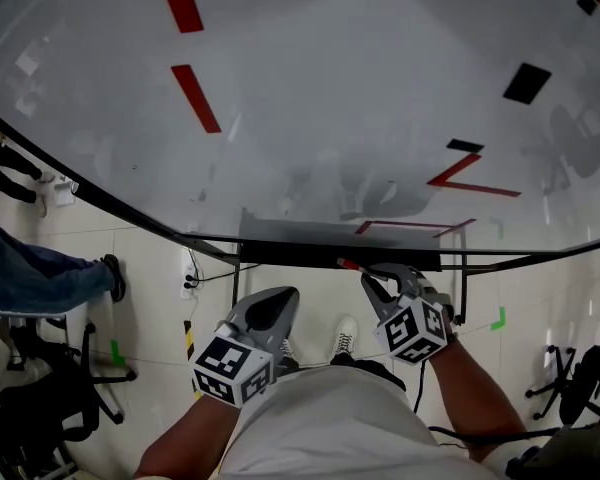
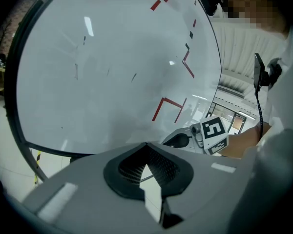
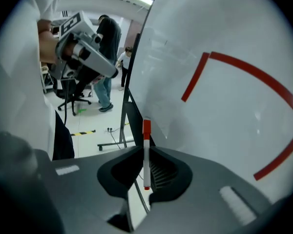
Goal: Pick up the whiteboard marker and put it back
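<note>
A white whiteboard marker with a red cap (image 3: 146, 152) stands upright between the jaws of my right gripper (image 3: 146, 173), which is shut on it. In the head view the marker's red cap (image 1: 348, 264) pokes out of the right gripper (image 1: 378, 282) just below the dark tray (image 1: 300, 252) along the bottom of the whiteboard (image 1: 330, 98). My left gripper (image 1: 268, 310) hangs lower and to the left, shut with nothing in it. Its own view shows the closed jaws of the left gripper (image 2: 147, 165) and the right gripper (image 2: 205, 134) beyond them.
Red and black marks are drawn on the whiteboard. Its stand legs and a cable with a power strip (image 1: 190, 278) are on the tiled floor beneath. A person in jeans (image 1: 40, 276) stands at the left, near an office chair (image 1: 50, 388); another chair (image 1: 580, 378) is at the right.
</note>
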